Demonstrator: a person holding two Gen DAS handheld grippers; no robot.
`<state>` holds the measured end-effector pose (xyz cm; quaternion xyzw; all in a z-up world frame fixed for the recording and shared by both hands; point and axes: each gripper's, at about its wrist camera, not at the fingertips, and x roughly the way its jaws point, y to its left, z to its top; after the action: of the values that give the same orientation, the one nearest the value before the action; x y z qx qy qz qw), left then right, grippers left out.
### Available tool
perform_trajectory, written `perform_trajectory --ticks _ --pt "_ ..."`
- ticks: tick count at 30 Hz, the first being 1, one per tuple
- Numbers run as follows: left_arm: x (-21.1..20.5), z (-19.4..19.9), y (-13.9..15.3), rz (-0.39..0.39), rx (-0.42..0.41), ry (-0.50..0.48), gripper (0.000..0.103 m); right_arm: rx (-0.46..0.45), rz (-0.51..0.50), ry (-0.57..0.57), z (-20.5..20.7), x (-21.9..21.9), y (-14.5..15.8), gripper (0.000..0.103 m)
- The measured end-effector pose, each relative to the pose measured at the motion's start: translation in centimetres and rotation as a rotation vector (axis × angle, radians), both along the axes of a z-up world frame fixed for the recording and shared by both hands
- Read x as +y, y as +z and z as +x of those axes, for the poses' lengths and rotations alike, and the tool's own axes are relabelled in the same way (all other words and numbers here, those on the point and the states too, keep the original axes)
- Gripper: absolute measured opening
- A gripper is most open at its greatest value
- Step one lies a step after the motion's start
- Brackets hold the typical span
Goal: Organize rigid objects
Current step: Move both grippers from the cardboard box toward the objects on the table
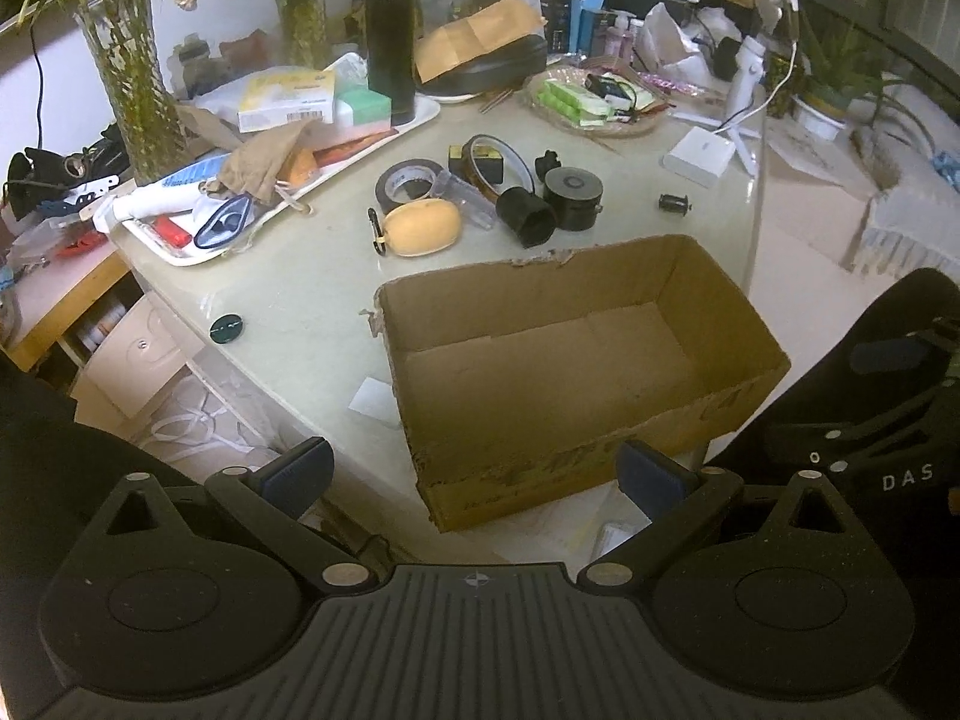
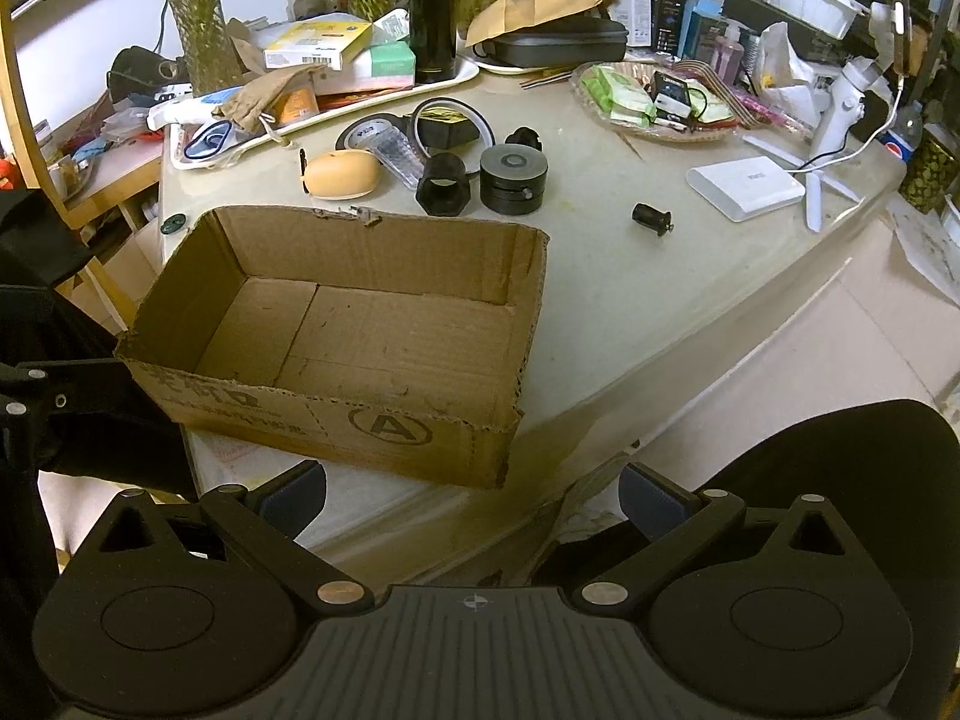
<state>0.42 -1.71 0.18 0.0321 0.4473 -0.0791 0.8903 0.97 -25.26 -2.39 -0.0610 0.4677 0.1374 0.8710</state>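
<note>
Both tongs, left tongs (image 1: 474, 477) and right tongs (image 2: 472, 495), gape wide, holding nothing, low in frame before the empty box (image 2: 372, 324), ready for clutter above.

bg: black thermos (image 1: 391, 39) on white tray (image 1: 420, 114) | glass vase (image 1: 135, 84) w/ stems | white power bank (image 2: 745, 184)

Circled capital "A" printed in black on the near outer wall of the cardboard box (image 2: 390, 425), plain to read from the right wrist. Blurred dark print to its left on the same wall, not legible. White letters "DAS" on the black body of the right claw (image 1: 908, 476), seen from the left wrist. Barcode on the yellow-and-white carton (image 1: 288, 97), digits too small to read.
</note>
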Motion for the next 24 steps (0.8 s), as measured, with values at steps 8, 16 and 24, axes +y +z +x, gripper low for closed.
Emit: perform_trajectory --ticks 8,16,24 --pt "0.0 0.8 -0.4 -0.064 0.010 -0.010 0.103 0.017 0.025 0.000 0.8 -0.3 0.1 0.103" --pt "0.3 1.4 -0.1 -0.140 0.020 0.006 0.103 0.039 0.036 -0.021 1.5 -0.8 0.2 0.103" --pt "-0.2 1.9 0.6 -0.134 0.002 -0.020 0.103 0.027 0.043 -0.011 1.8 -0.4 1.4 0.103"
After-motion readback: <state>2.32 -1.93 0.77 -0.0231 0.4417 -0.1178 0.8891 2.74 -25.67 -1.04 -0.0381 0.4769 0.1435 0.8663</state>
